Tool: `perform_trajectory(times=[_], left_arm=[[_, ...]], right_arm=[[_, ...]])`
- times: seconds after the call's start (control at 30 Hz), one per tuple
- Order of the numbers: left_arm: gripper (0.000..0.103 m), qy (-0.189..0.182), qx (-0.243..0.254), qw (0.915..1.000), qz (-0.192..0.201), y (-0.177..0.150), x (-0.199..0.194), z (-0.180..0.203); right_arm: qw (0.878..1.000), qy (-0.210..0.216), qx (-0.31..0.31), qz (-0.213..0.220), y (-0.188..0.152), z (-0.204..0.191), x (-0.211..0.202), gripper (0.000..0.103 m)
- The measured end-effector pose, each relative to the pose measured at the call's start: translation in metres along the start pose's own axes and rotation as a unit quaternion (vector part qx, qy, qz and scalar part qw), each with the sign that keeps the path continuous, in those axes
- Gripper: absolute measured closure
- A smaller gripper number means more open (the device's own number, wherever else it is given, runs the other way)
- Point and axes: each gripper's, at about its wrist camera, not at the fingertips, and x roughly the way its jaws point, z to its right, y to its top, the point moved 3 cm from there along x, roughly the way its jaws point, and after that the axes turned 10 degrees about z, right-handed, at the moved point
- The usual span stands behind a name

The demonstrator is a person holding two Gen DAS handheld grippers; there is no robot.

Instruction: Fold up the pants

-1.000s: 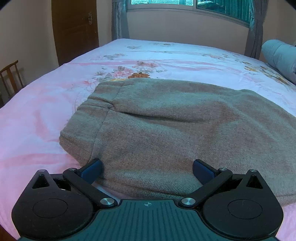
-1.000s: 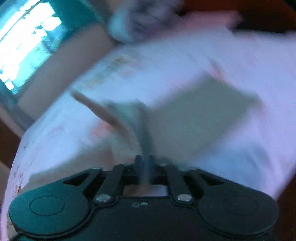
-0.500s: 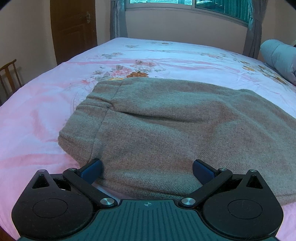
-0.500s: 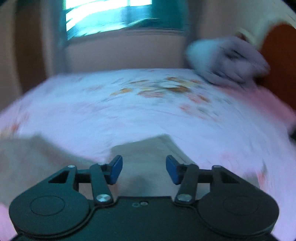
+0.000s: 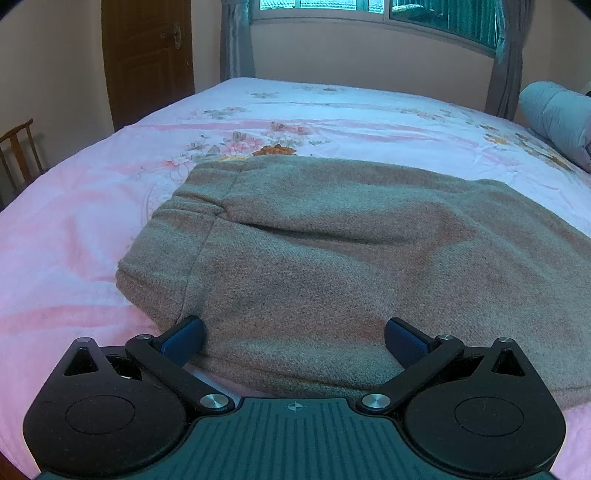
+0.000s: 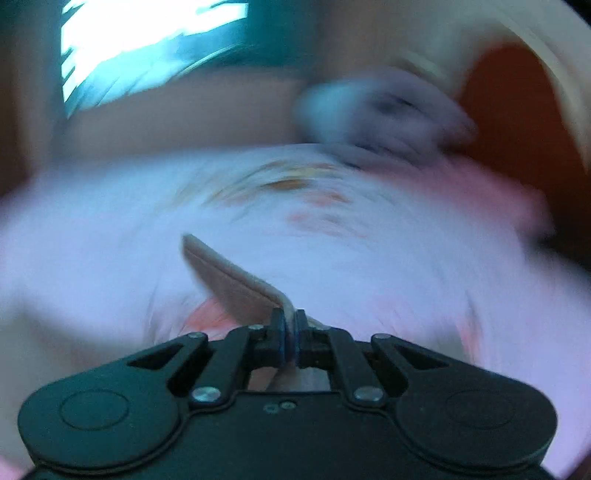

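Grey-brown woollen pants [image 5: 351,251] lie folded on the pink floral bed [image 5: 74,229], their waistband at the left. My left gripper [image 5: 293,336] is open, low over the near edge of the pants, its blue pads [image 5: 184,334] on either side of the cloth. In the blurred right wrist view my right gripper [image 6: 290,334] is shut on a thin edge of the pants [image 6: 236,284], which rises up and away to the left above the bed [image 6: 406,258].
A grey rolled pillow [image 5: 557,118] lies at the bed's far right; it also shows blurred in the right wrist view [image 6: 384,114]. A brown door [image 5: 147,59] and a wooden chair [image 5: 18,155] stand at the left. A window [image 5: 369,7] with curtains is behind the bed.
My right gripper was open half a second ago and has shut on the pants' edge while swinging fast. My left gripper stays open and has barely moved.
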Motion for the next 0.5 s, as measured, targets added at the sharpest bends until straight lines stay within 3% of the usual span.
perform_trajectory(times=[0.07,0.13,0.4,0.5], left_arm=[[0.0,0.001,0.0,1.0,0.001,0.0,0.0,0.001],[0.0,0.0,0.002,1.0,-0.001,0.0,0.0,0.001],[0.0,0.0,0.003,0.9999,-0.011,0.003,0.001,0.0],[0.0,0.001,0.003,0.9999,-0.013,0.003,0.002,0.001]], right_arm=[[0.99,-0.015,0.138,0.0,-0.021,0.061,-0.018,0.1],[0.969,-0.019,0.244,-0.036,-0.049,0.107,-0.019,0.094],[0.942,-0.002,0.334,-0.035,-0.07,0.148,-0.022,0.068],[0.92,0.006,0.391,-0.033,-0.077,0.16,-0.016,0.067]])
